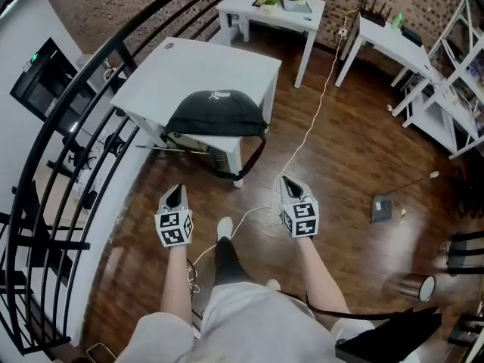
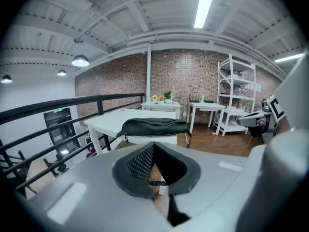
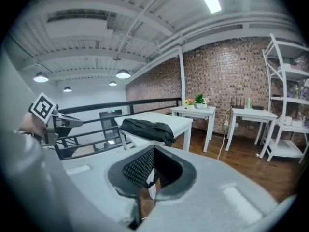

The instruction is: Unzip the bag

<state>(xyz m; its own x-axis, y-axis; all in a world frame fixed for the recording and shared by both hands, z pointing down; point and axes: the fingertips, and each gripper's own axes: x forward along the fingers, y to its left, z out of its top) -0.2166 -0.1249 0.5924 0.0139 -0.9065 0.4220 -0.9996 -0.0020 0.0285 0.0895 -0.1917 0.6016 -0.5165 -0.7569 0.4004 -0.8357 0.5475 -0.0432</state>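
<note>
A black bag (image 1: 218,113) lies on the near edge of a white table (image 1: 189,66), its strap hanging off the front. The same bag (image 2: 153,125) shows ahead in the left gripper view, and the bag (image 3: 145,129) also shows in the right gripper view. My left gripper (image 1: 175,195) is held low over the floor, short of the table, shut with nothing in it. My right gripper (image 1: 292,185) hangs level with it to the right, also shut and empty. Both stand apart from the bag.
A black railing (image 1: 68,150) curves along the left. A second white table (image 1: 272,10) with potted plants stands behind, another white table (image 1: 389,40) and white shelving (image 1: 454,89) at the right. A white cable (image 1: 302,138) runs across the wooden floor. A dustpan (image 1: 382,209) lies at the right.
</note>
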